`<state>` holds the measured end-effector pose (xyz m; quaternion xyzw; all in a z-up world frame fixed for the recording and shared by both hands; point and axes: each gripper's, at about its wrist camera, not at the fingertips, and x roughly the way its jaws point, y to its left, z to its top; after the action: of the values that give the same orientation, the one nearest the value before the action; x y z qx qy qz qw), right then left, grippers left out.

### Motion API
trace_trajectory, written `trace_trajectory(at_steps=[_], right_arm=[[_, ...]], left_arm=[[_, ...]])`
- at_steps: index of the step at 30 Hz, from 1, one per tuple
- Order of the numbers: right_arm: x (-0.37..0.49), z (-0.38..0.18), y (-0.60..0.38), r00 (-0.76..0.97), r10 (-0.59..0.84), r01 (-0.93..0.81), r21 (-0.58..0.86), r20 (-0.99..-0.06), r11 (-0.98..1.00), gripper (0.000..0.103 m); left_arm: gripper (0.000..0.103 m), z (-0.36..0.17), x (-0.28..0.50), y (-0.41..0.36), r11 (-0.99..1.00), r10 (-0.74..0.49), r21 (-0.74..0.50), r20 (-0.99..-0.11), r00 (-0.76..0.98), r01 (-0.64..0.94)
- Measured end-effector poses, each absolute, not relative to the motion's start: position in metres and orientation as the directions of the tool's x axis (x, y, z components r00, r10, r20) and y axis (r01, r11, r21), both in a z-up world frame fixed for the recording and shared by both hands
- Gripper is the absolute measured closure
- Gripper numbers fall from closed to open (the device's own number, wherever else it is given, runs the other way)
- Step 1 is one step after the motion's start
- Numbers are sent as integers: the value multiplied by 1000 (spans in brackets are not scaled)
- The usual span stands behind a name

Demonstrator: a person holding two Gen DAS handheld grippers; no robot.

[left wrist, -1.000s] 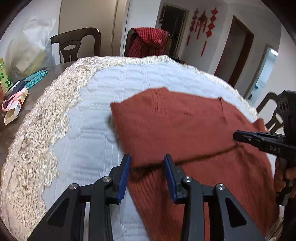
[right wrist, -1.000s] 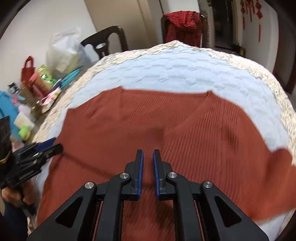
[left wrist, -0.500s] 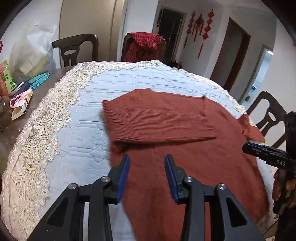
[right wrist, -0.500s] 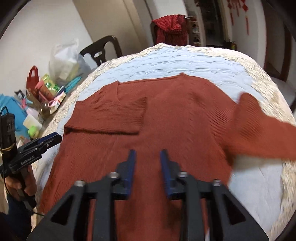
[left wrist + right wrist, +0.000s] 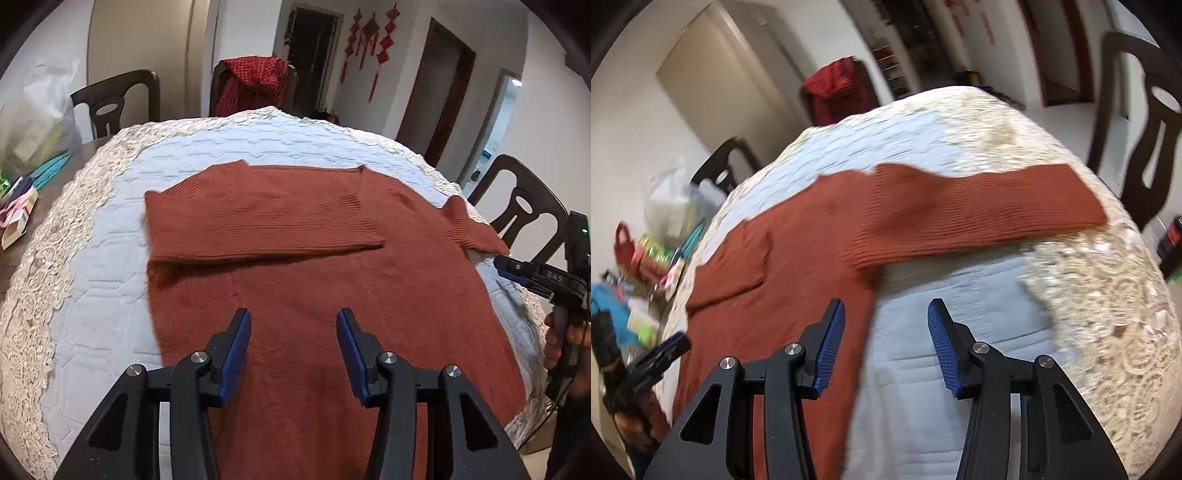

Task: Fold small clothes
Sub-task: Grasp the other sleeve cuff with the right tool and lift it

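Rust-red ribbed knit sweater (image 5: 314,280) lies flat on the quilted pale-blue table cover with lace border (image 5: 92,258), left sleeve (image 5: 258,221) already folded across the chest. The right sleeve (image 5: 979,210) lies unfolded, long axis left-to-right, cuff toward the right table edge. It's far-right of the right gripper (image 5: 884,343), the nearer tool; left gripper (image 5: 293,345) hovers over the hem (both wide open, holding nothing).

Bg: white walls (image 5: 546,103), dark wood door (image 5: 439,99) on the right w/ red hanging ornaments (image 5: 369,40) beside it. Dark wooden chairs (image 5: 118,101) round the worktop (image 5: 92,295), which has a quilted pale-blue cover w/ lace edge; red checked cloth (image 5: 251,85) over one chair back. Clutter + plastic bag (image 5: 33,122) at left.
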<state>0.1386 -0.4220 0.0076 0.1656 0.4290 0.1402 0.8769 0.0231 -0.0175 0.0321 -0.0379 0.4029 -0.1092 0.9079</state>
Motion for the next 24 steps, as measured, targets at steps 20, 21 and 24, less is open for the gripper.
trace_trajectory(at_steps=[20, 21, 24], right_arm=[[193, -14, -499, 704, 368, 176, 651, -608, 738, 58], [195, -13, -499, 707, 350, 183, 638, -614, 748, 66], [199, -7, -498, 711, 321, 182, 604, -626, 776, 90]], left_arm=[[48, 7, 30, -35, 972, -229, -144, -741, 631, 184], [48, 7, 30, -35, 972, -232, -149, -740, 632, 184], [48, 7, 30, -33, 970, -243, -162, -736, 632, 184]])
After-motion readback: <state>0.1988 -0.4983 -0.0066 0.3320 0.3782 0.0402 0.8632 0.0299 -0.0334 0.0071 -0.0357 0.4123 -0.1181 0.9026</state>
